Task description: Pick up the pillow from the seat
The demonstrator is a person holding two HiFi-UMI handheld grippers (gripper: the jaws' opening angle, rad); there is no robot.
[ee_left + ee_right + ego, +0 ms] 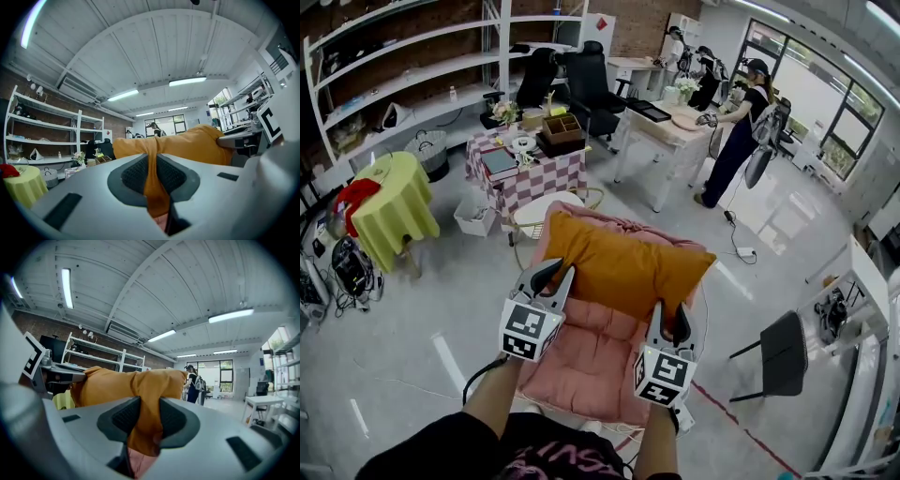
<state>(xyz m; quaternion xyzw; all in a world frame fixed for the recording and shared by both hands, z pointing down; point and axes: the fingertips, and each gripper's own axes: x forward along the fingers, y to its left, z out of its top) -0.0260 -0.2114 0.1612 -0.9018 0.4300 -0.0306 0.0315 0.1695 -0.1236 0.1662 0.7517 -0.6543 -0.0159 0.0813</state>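
Right now the orange pillow (623, 267) is held up over the pink seat (591, 361), stretched level between the two claws. Whether its far edge touches the seat's backrest I cannot tell.

The left claw (550, 277) grips the pillow's near corner on the seat's left side. In the left gripper view its dark ribbed pads (136, 174) stand narrow, pinched on a thin fold of orange cloth. The right claw (671, 323) has the other near corner, over the seat's right side. Its pads (125, 416) stand a little wider apart, pressed on a thicker bunch of the same cloth.

Beyond the seat stands a checkered bench (534, 178) loaded with small things. Farther beyond, to the right, a person (736, 145) stands. A black chair (783, 356) sits right of the seat.
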